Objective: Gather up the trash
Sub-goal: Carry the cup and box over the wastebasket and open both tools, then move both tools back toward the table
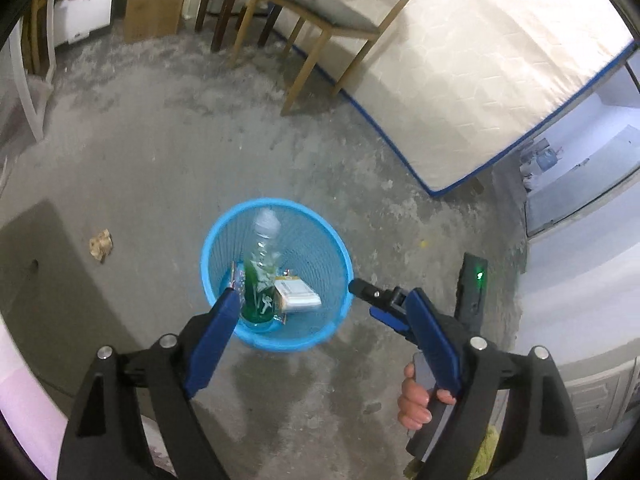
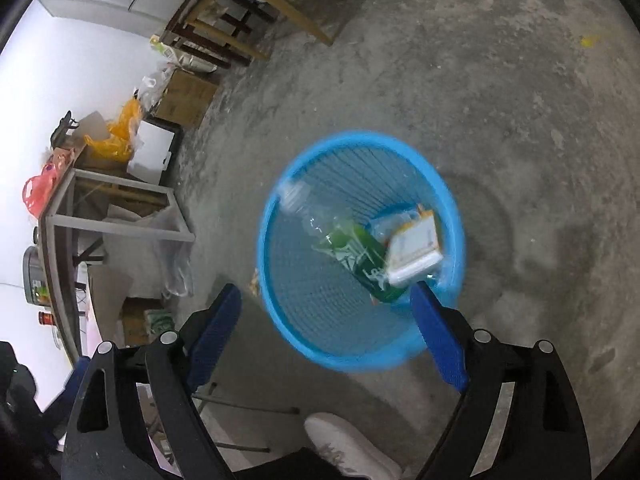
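Looking down along your left gripper, you have its blue fingers spread wide with nothing pressed between them, and the blue basket stands on the concrete floor right below the tips. Inside the basket a clear bottle with a green label leans against the mesh wall, cap end up, and a white and yellow packet lies just beside its base (both are blurred, so the print cannot be read). Your left finger's tip overlaps the bottle's lower end in this view; whether it touches cannot be told. A crumpled scrap of brownish paper lies on the floor well to the left of the basket, apart from both grippers.

From the right wrist, your right gripper also stands wide apart and empty above the same basket. The bottle slants across the basket, and the packet rests against it near your right finger's tip. A white shoe shows at the bottom edge.
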Demonstrator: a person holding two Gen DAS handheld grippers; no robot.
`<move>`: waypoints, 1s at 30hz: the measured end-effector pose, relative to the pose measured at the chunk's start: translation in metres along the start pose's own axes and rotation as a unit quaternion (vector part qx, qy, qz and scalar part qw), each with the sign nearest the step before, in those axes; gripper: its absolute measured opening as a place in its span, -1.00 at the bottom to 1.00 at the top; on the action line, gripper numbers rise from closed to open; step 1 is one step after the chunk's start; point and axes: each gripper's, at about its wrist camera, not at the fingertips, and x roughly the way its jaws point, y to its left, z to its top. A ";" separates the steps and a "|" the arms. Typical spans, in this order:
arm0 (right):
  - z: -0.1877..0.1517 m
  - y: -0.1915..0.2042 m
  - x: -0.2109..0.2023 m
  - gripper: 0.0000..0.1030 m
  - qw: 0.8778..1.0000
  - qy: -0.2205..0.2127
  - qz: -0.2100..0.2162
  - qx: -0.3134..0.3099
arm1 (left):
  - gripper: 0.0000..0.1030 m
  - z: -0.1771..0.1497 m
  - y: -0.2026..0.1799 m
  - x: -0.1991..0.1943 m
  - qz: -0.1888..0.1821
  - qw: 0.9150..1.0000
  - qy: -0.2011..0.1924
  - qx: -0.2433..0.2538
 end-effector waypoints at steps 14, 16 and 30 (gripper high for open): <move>-0.068 0.046 -0.082 0.71 0.988 -0.059 -0.059 -0.131 | 0.85 -0.067 -0.005 -0.126 0.004 0.995 -0.092 0.034; -0.086 0.064 -0.096 0.82 0.980 -0.079 -0.082 -0.163 | 0.89 -0.081 0.001 -0.147 0.007 0.994 -0.108 0.027; -0.185 0.184 -0.119 0.85 0.933 -0.101 -0.046 -0.344 | 0.89 -0.206 0.069 -0.294 0.049 0.969 -0.241 -0.016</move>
